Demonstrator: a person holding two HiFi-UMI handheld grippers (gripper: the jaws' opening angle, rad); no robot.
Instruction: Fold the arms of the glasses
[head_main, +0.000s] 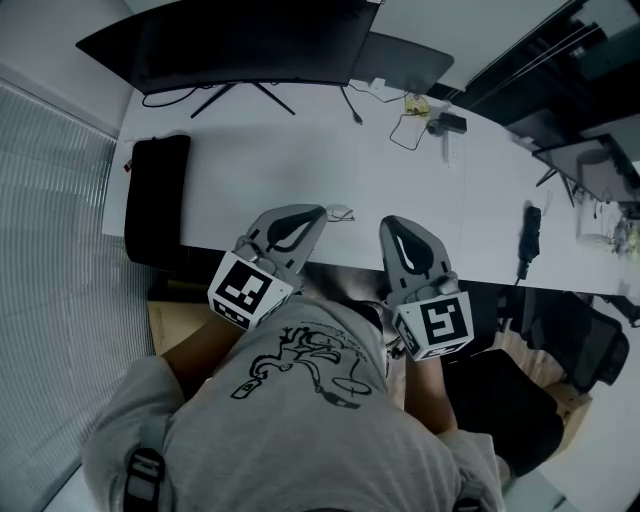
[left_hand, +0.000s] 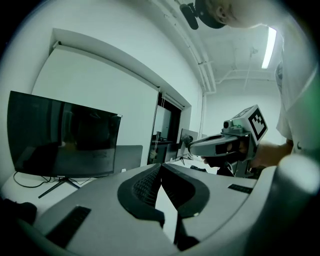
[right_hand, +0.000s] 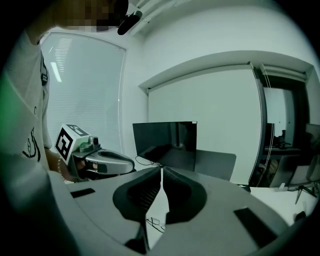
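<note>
Grey T-shirt (head_main: 300, 420) of the person fills the bottom of the head view. Both grippers are held over the near edge of the desk (head_main: 300, 160), side by side, tips pointing away from the person.

Left gripper (head_main: 316, 213): jaws pressed together at the tips, nothing between them. Right gripper (head_main: 393, 224): jaws also pressed together, empty.

Glasses (head_main: 340, 212) lie on the desk close to its near edge, between the two gripper tips and just beside the left one, touched by neither. Thin wire frame. Its long axis looks roughly parallel to the desk edge, running left-right in the head view. It's too small to tell which way the front faces or whether the arms are folded. The right gripper view shows them low down, under its closed jaws.

Further out: black bag (head_main: 155, 200) at the desk's left end, dark handset (head_main: 530, 235) at the right, loose cables (head_main: 405, 125) mid-back, and a large dark monitor (head_main: 250, 45) along the far edge.
</note>
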